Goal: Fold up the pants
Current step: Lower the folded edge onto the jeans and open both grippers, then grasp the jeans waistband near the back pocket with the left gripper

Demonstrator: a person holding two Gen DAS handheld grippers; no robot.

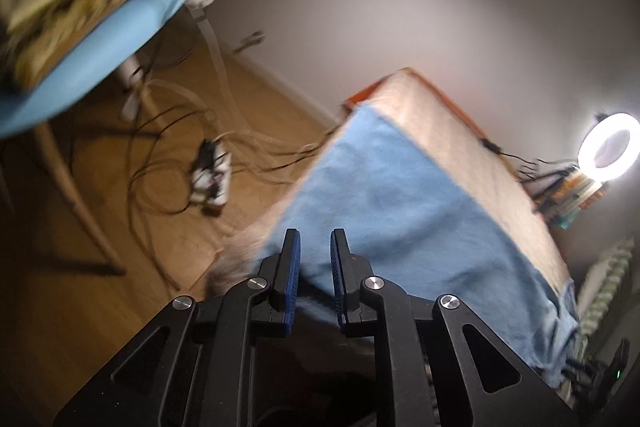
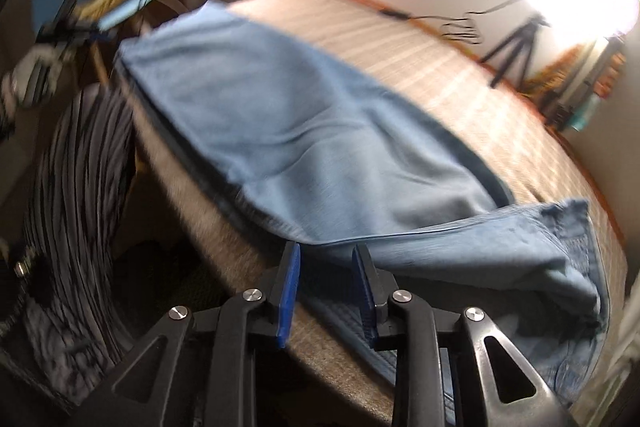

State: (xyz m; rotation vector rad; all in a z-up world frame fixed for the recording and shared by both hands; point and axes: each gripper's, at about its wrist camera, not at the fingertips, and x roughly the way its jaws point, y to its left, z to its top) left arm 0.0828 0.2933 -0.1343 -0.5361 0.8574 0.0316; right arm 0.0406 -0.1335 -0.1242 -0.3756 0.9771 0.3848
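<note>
Your right gripper [image 2: 326, 259] hangs just over the near edge of the pants [image 2: 320, 131], jaws apart, nothing between them. Your left gripper [image 1: 314, 247] also stands slightly apart and empty. The pants lie flat on the bed [image 2: 460, 67]. They look soft and limp, so pinch a hem or the waistband; both grippers point steeply down.

We see the pants [image 2: 304, 131], light blue denim, spread flat along the near side of a beige striped surface. One layer lies folded over another, its darker seam edges showing. Toward the right the waistband end bunches and droops over the edge. Soft wrinkles cross the middle.
</note>
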